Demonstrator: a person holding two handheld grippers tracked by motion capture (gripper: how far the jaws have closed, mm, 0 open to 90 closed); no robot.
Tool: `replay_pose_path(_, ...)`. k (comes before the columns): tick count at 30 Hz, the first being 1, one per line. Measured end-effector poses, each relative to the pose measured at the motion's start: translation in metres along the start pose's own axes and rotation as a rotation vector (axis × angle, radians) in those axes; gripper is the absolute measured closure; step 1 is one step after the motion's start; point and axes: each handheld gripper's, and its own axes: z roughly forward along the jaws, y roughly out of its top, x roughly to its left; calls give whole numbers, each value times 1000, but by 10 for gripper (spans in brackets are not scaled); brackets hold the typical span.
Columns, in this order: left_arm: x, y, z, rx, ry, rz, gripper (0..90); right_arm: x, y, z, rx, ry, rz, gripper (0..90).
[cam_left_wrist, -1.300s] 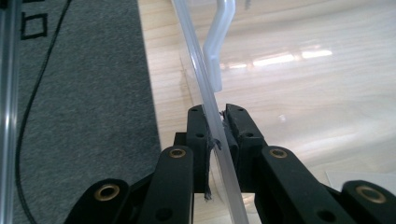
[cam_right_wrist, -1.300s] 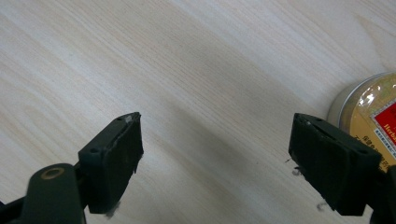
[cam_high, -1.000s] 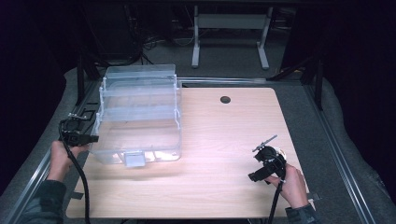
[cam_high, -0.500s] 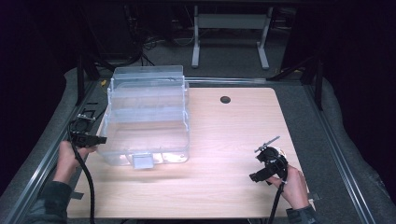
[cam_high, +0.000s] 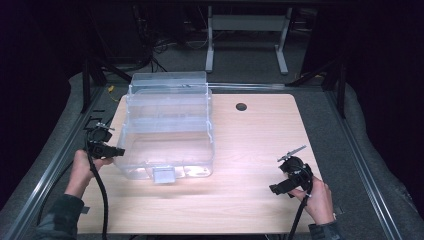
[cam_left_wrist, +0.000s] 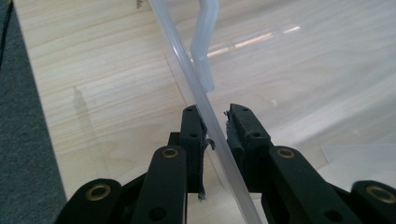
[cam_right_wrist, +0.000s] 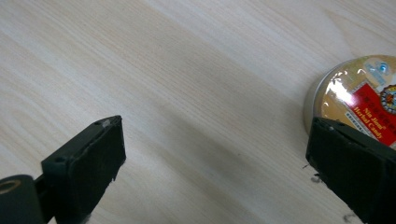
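While the left gripper (cam_left_wrist: 215, 122) pinches the bin's (cam_high: 167, 131) left wall near the table's (cam_high: 260, 145) left edge, the right gripper (cam_right_wrist: 215, 163) gapes empty beside a tin (cam_right_wrist: 355, 95); likely next, repositioning the bin.

Big clear plastic bin (cam_high: 170, 130) hogs the far-left part of the surface (cam_high: 255, 145), so that side's blocked. The middle and right are wide open, bare wood to the cable hole (cam_high: 241, 106). Near right, a small round tin (cam_right_wrist: 359, 100) sits just beside one of the right gripper's (cam_right_wrist: 210, 158) fingers.
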Motion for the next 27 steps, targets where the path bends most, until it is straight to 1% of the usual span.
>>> replay_pose_path(1, -2, 1, 1, 2, -2, 6, 758, 0, 0, 0, 0, 0, 0, 20)
replay_pose_path(2, -5, 1, 1, 3, -2, 9, 757, -1, -1, 0, 3, -10, 0, 12)
replay_pose_path(4, -12, 3, 2, 10, -9, 26, 753, -4, -3, 0, -7, -10, 16, 0)
replay_pose_path(5, -12, 3, 2, 10, -9, 26, 752, -4, -3, 0, -7, -10, 16, 0)
replay_pose_path(6, -17, 4, 3, 13, -10, 34, 751, -6, -5, -2, -13, -21, 24, 0)
replay_pose_path(7, -17, 4, 3, 13, -10, 34, 750, -6, -5, -2, -13, -21, 24, 0)
replay_pose_path(9, -22, 5, 4, 19, -14, 44, 748, -8, -6, -2, -13, -33, 31, 0)
replay_pose_path(12, -31, 8, 5, 38, -11, 64, 744, -11, -8, -3, -14, -23, 40, 0)
replay_pose_path(13, -34, 9, 6, 41, -16, 65, 742, -11, -9, -2, -14, -25, 44, 0)
replay_pose_path(14, -40, 11, 7, 46, -17, 77, 740, -13, -10, -2, -16, -22, 49, 0)
replay_pose_path(15, -40, 11, 7, 46, -17, 77, 738, -13, -10, -2, -16, -22, 49, 0)
replay_pose_path(16, -45, 12, 8, 48, -21, 88, 737, -13, -11, -2, -10, -34, 55, 0)
replay_pose_path(17, -48, 13, 9, 48, -22, 89, 736, -15, -12, -2, -17, 0, 56, 0)
replay_pose_path(18, -48, 13, 9, 48, -22, 89, 736, -15, -12, -2, -8, -31, 55, 0)
replay_pose_path(19, -53, 14, 9, 50, -24, 96, 735, -15, -13, -2, -11, -26, 59, 0)
replay_pose_path(20, -53, 14, 9, 50, -24, 96, 734, -15, -13, -3, -6, -37, 60, 0)
replay_pose_path(22, -57, 15, 10, 53, -27, 105, 733, -16, -14, -3, -9, -35, 59, 0)
replay_pose_path(23, -59, 15, 11, 52, -30, 106, 732, -17, -14, -4, -16, -14, 64, 0)
replay_pose_path(24, -61, 16, 11, 55, -32, 113, 728, -18, -15, -5, -16, -30, 66, 0)
replay_pose_path(27, -69, 18, 13, 61, -36, 119, 723, -20, -17, -5, -14, -33, 72, 0)
